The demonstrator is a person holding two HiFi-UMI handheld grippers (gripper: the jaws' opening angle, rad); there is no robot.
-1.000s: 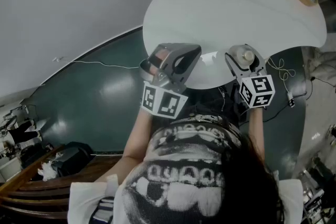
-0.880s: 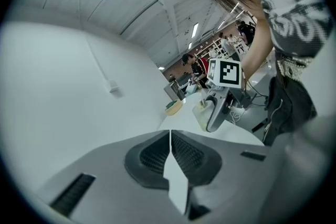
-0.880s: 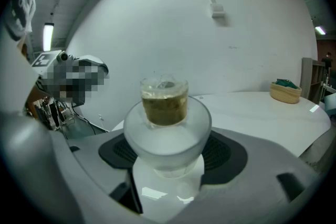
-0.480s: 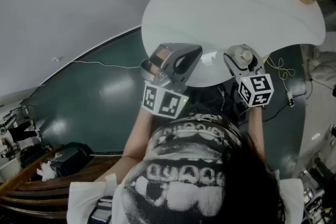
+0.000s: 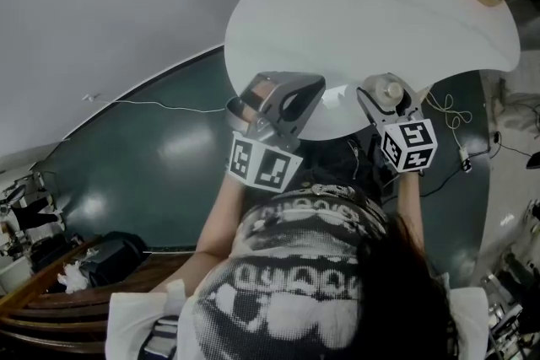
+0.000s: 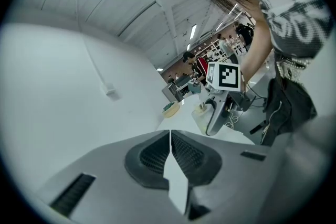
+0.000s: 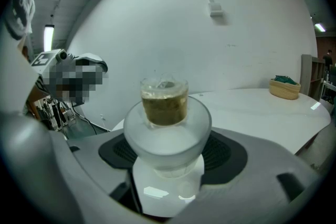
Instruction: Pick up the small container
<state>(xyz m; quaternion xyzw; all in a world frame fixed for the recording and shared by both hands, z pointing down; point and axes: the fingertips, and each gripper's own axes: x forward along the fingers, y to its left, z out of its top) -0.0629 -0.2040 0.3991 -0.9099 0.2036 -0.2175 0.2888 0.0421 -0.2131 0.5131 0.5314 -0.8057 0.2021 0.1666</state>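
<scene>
The right gripper (image 7: 168, 157) is pinching the small container (image 7: 165, 113) on both sides, right at the near edge of the white table (image 5: 371, 4). So the grabbing is looking done. The lifting is waiting; I cannot tell if the container is touching the table. The left gripper (image 6: 169, 149) is hanging pressed together, holding nothing, by that same edge.

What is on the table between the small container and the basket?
Nothing: the right gripper view shows bare white table between small container and basket.
</scene>
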